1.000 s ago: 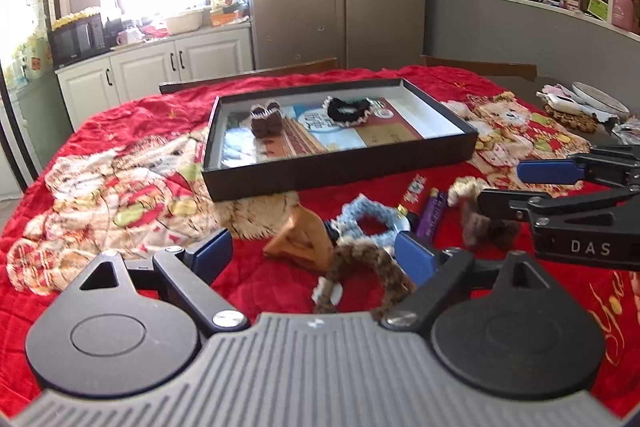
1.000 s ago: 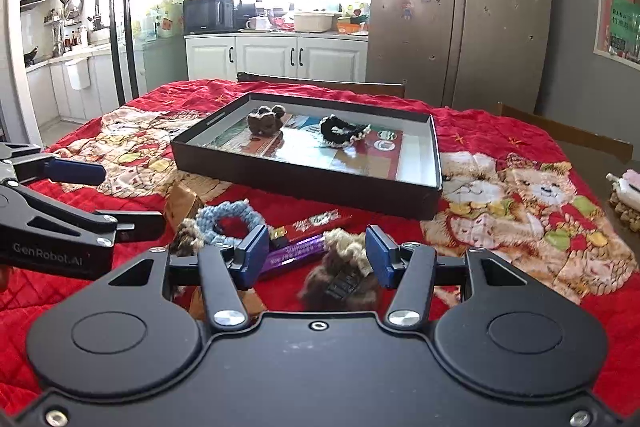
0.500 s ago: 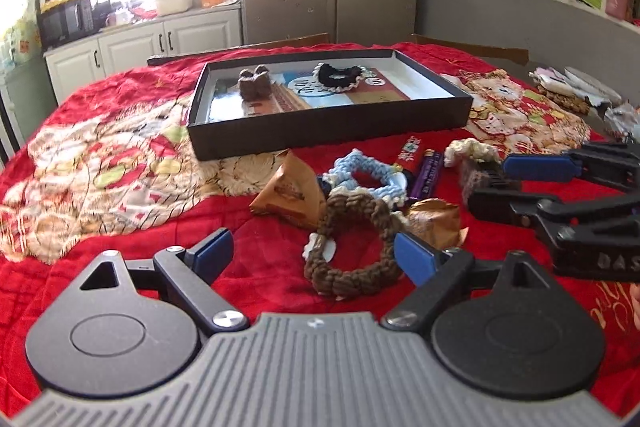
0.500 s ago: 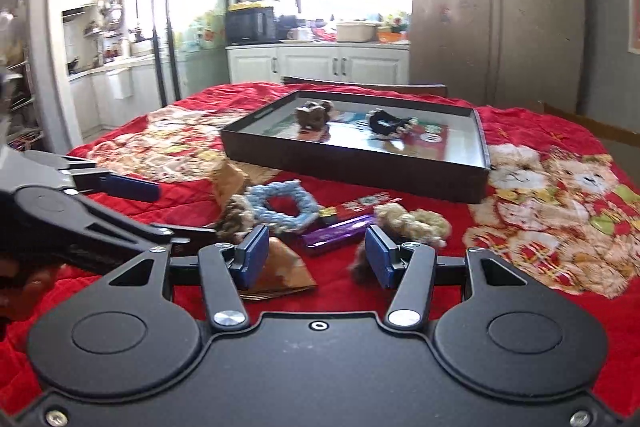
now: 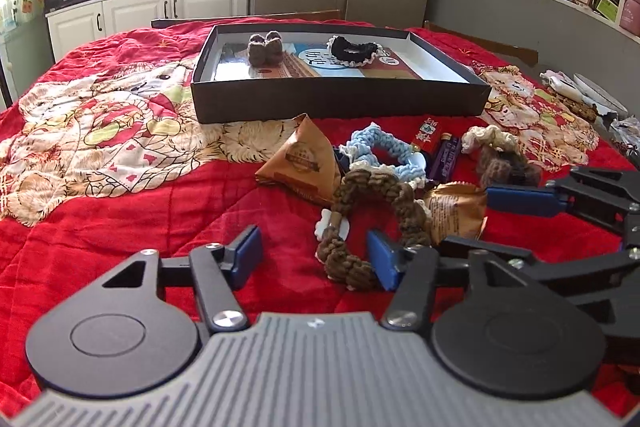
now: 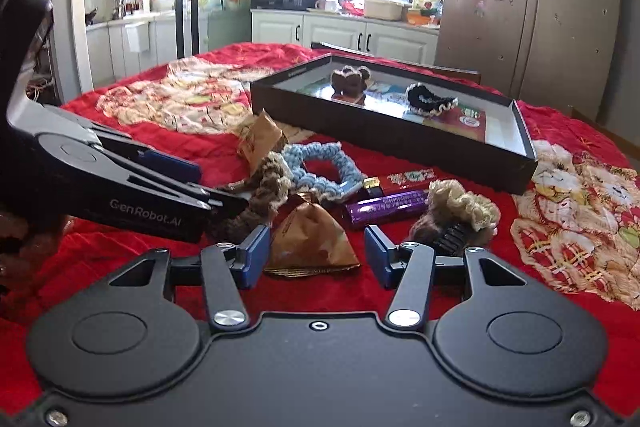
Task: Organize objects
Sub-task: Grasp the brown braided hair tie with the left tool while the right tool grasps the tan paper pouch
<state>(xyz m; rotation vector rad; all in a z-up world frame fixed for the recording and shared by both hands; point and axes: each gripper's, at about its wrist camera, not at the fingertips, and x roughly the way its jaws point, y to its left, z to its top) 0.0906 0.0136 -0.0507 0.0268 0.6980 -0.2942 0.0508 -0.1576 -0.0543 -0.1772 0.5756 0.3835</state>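
A brown braided scrunchie (image 5: 372, 211) lies on the red quilt in a small pile. My left gripper (image 5: 316, 259) is low over its near end. The jaws are closing; the right pad touches the braid and the left pad stands clear. In the right wrist view my right gripper (image 6: 316, 257) straddles a brown paper packet (image 6: 312, 243) without squeezing it. Behind lie a blue scrunchie (image 6: 316, 167), a purple bar (image 6: 384, 205), a red bar (image 6: 404, 179) and a cream-and-brown hair clip (image 6: 456, 215). The black tray (image 5: 340, 103) beyond holds a brown knitted piece (image 5: 266, 47) and a black scrunchie (image 5: 352, 49).
A second, triangular brown packet (image 5: 300, 163) lies left of the pile. The two grippers sit close side by side, with the right gripper (image 5: 508, 223) just right of the scrunchie. Small items (image 5: 580, 95) crowd the table's right edge. Bare quilt (image 5: 120, 187) stretches to the left.
Both grippers have sunk toward the pile. The left jaws have narrowed around the brown scrunchie's near end. The right gripper has shifted left from the hair clip to the brown packet.
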